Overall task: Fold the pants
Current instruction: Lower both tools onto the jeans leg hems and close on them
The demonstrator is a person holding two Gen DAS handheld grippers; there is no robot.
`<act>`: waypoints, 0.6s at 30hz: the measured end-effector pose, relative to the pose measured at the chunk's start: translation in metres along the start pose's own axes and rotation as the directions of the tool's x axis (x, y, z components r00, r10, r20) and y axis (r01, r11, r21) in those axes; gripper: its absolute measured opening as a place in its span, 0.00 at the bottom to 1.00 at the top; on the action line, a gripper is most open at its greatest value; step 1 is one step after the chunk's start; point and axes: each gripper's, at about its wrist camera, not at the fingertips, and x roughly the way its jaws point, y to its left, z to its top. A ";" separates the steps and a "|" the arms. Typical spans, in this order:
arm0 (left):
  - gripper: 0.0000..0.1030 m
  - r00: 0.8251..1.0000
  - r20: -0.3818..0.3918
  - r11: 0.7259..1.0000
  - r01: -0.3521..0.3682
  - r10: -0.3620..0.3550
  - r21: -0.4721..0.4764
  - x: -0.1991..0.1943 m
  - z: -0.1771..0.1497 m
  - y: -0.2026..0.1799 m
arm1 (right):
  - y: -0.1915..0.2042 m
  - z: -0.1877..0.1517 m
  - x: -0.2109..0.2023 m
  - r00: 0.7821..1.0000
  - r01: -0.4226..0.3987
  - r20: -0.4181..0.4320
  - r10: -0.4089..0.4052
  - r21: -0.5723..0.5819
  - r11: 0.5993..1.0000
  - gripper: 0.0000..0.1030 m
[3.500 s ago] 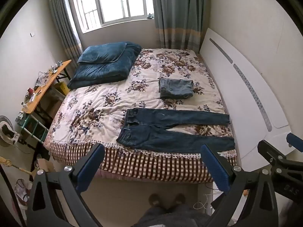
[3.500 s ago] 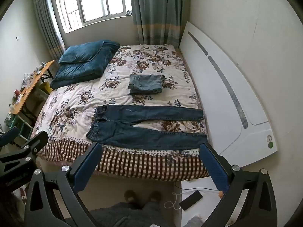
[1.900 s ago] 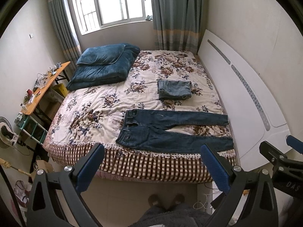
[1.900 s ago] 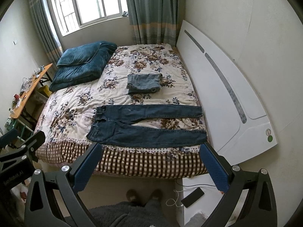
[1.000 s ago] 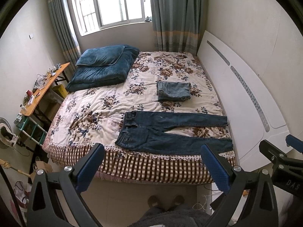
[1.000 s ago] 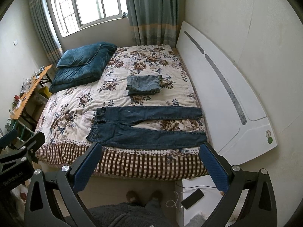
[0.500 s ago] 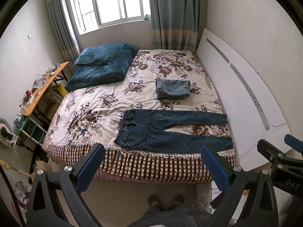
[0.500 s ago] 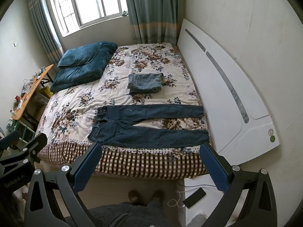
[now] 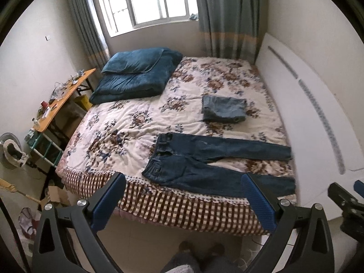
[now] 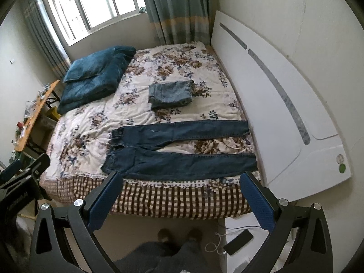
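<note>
Dark blue jeans (image 9: 204, 159) (image 10: 173, 147) lie flat across the near edge of the flowered bed (image 9: 127, 122) (image 10: 91, 125), waistband to the left, both legs spread out to the right. Farther back on the bed rests a folded lighter pair of jeans (image 9: 224, 109) (image 10: 170, 93). My left gripper (image 9: 182, 200) hangs open well above the floor in front of the bed, short of the jeans. My right gripper (image 10: 179, 198) is open too, at a similar distance. Neither holds anything.
A folded blue quilt with a pillow (image 9: 134, 75) (image 10: 95, 75) sits at the bed's far left. A white headboard (image 9: 307, 113) (image 10: 273, 95) borders the bed on the right. A cluttered wooden desk (image 9: 59, 100) stands left. The person's feet (image 10: 179, 234) and a phone (image 10: 238, 242) are on the floor.
Both grippers have drifted slightly closer to the bed and stay open. The jeans have not moved.
</note>
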 end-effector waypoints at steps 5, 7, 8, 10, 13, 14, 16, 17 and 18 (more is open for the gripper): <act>1.00 0.997 -0.056 0.999 -0.053 0.054 0.013 0.064 0.014 -0.004 | -0.013 0.028 0.079 0.997 0.025 -0.071 -0.023 0.033 0.999 1.00; 1.00 0.993 -0.096 0.998 -0.064 0.067 0.028 0.104 0.025 -0.007 | -0.013 0.039 0.117 0.993 0.055 -0.103 -0.051 0.034 0.998 1.00; 1.00 0.992 -0.106 0.997 -0.068 0.071 0.036 0.116 0.029 -0.009 | -0.013 0.044 0.135 0.991 0.066 -0.116 -0.061 0.035 0.997 1.00; 1.00 0.988 -0.131 0.996 -0.069 0.077 0.063 0.155 0.042 -0.012 | -0.012 0.057 0.175 0.986 0.092 -0.145 -0.085 0.036 0.995 1.00; 1.00 0.983 -0.165 0.992 -0.063 0.081 0.110 0.218 0.066 -0.017 | -0.013 0.078 0.240 0.973 0.124 -0.199 -0.115 0.035 0.992 1.00; 1.00 0.981 -0.176 0.991 -0.060 0.081 0.122 0.235 0.072 -0.019 | -0.011 0.086 0.265 0.967 0.140 -0.221 -0.130 0.032 0.990 1.00; 1.00 0.976 -0.206 0.988 -0.038 0.069 0.152 0.286 0.088 -0.022 | -0.009 0.102 0.314 0.955 0.158 -0.256 -0.147 0.022 0.987 1.00; 1.00 0.972 -0.226 0.984 -0.025 0.065 0.175 0.318 0.097 -0.024 | -0.005 0.110 0.339 0.948 0.168 -0.275 -0.158 0.012 0.986 1.00; 1.00 0.967 -0.244 0.980 -0.016 0.065 0.197 0.344 0.104 -0.026 | -0.001 0.117 0.365 0.942 0.174 -0.290 -0.168 -0.007 0.985 1.00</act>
